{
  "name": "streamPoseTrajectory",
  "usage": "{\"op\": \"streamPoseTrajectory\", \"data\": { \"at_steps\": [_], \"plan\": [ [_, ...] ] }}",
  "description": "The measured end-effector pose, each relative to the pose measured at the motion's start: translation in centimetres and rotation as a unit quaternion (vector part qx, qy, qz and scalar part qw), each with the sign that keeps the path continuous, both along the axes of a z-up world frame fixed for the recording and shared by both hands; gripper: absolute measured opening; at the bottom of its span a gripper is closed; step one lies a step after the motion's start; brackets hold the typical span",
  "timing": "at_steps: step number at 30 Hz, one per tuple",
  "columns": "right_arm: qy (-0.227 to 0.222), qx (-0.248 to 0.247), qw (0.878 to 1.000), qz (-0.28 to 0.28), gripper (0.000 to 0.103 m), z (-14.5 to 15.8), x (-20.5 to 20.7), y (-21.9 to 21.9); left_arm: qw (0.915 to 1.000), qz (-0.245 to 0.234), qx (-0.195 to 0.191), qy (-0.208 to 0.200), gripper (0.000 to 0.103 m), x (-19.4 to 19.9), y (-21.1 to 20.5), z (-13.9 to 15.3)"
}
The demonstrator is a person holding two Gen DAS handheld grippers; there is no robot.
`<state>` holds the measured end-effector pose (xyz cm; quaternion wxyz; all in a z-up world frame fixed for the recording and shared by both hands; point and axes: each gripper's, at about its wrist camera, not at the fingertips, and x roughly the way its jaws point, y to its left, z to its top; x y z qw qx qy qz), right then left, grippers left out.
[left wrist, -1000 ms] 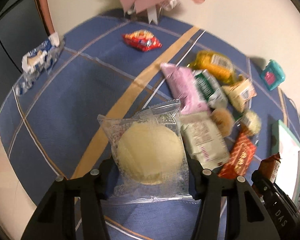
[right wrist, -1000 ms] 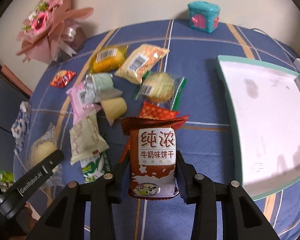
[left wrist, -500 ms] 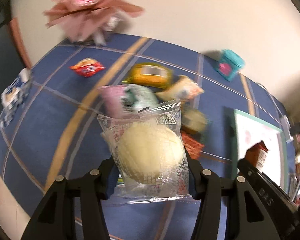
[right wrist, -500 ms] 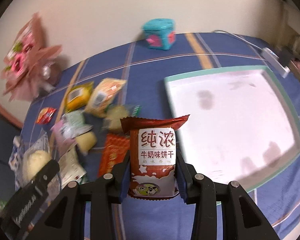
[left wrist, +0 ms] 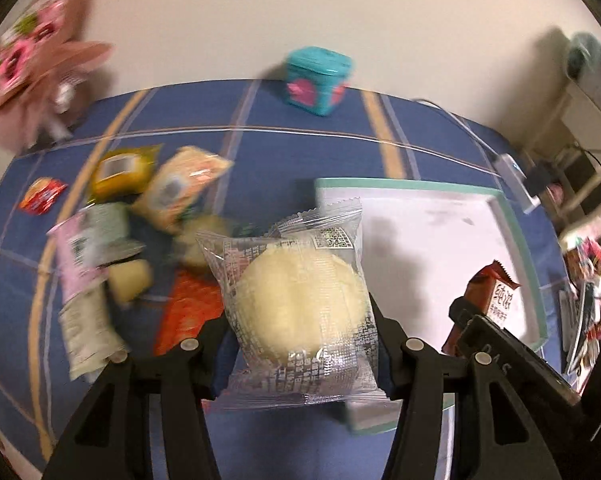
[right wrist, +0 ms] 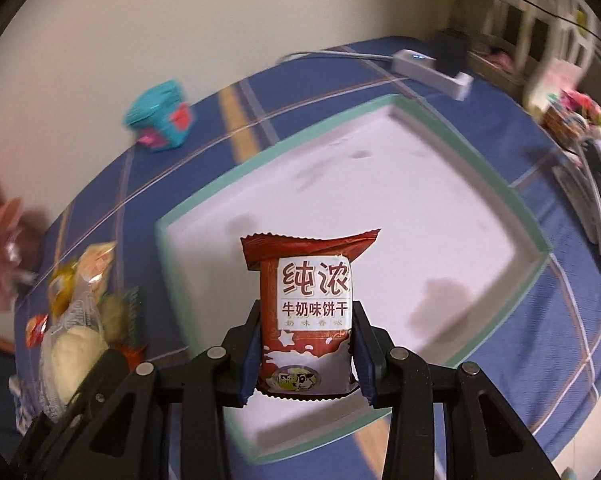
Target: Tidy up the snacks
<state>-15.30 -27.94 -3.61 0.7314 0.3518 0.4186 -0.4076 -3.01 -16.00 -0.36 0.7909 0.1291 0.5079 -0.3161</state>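
Your left gripper [left wrist: 300,344] fingers clamp the clear-wrapped bun [left wrist: 300,300] at the tray's [left wrist: 512,220] left rim. Your right gripper [right wrist: 306,356] fingers pinch the red biscuit packet [right wrist: 308,312] above the tray. Loose snack pile [left wrist: 140,232] lies left of the tray.

Both wrist fisheyes look steeply down from close above the blue plaid tablecloth [left wrist: 284,152]. Both take in the white, green-rimmed tray [right wrist: 380,184] and the teal box [left wrist: 318,80]; blur probably hides more overlap.
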Motion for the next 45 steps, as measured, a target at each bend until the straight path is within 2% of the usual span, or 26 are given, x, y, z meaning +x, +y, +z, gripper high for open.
{"op": "streamPoseTrajectory", "data": {
  "at_steps": [11,17,24,27,31,34,36,38,41,43,45],
  "plan": [
    [0.009,-0.006,0.999,-0.052,0.042,-0.8,-1.7,-4.7,0.9983,-0.057,0.003,0.001,0.058,-0.4,-6.6,-2.5],
    [0.013,0.0,0.998,-0.06,0.042,-2.0,-1.7,-6.4,0.9974,-0.071,0.007,0.004,0.058,-0.2,-8.6,-3.9],
    [0.007,0.005,0.998,-0.067,0.043,-2.3,-1.9,-6.8,0.997,-0.076,0.01,0.012,0.059,0.0,-9.1,-4.4],
    [0.003,0.009,0.998,-0.07,0.051,-2.2,-2.1,-6.8,0.9973,-0.071,0.008,0.017,0.062,0.3,-8.8,-4.2],
    [0.008,0.012,0.997,-0.07,0.054,-1.8,-2.2,-6.7,0.9975,-0.068,-0.003,0.021,0.067,0.6,-8.3,-3.4],
    [0.016,0.009,0.998,-0.067,0.061,-1.3,-2.3,-6.6,0.9979,-0.062,-0.006,0.021,0.072,0.9,-8.0,-2.6],
    [0.022,0.007,0.998,-0.064,0.067,-0.9,-2.4,-6.4,0.9987,-0.049,0.003,0.017,0.079,1.3,-7.7,-2.3],
    [0.022,0.009,0.998,-0.062,0.076,-0.7,-2.5,-6.4,0.9991,-0.039,0.005,0.016,0.081,1.6,-7.3,-2.0],
    [0.02,0.012,0.998,-0.053,0.08,-0.3,-2.5,-6.2,0.9997,-0.02,0.017,0.005,0.093,2.2,-6.7,-1.7],
    [0.028,0.002,0.998,-0.047,0.086,0.0,-2.3,-6.0,0.9997,-0.01,0.02,-0.008,0.097,2.4,-6.2,-1.6],
    [0.037,-0.01,0.998,-0.045,0.098,0.4,-2.3,-5.8,0.9997,0.001,0.02,-0.012,0.099,2.8,-5.7,-1.4]
  ]
}}
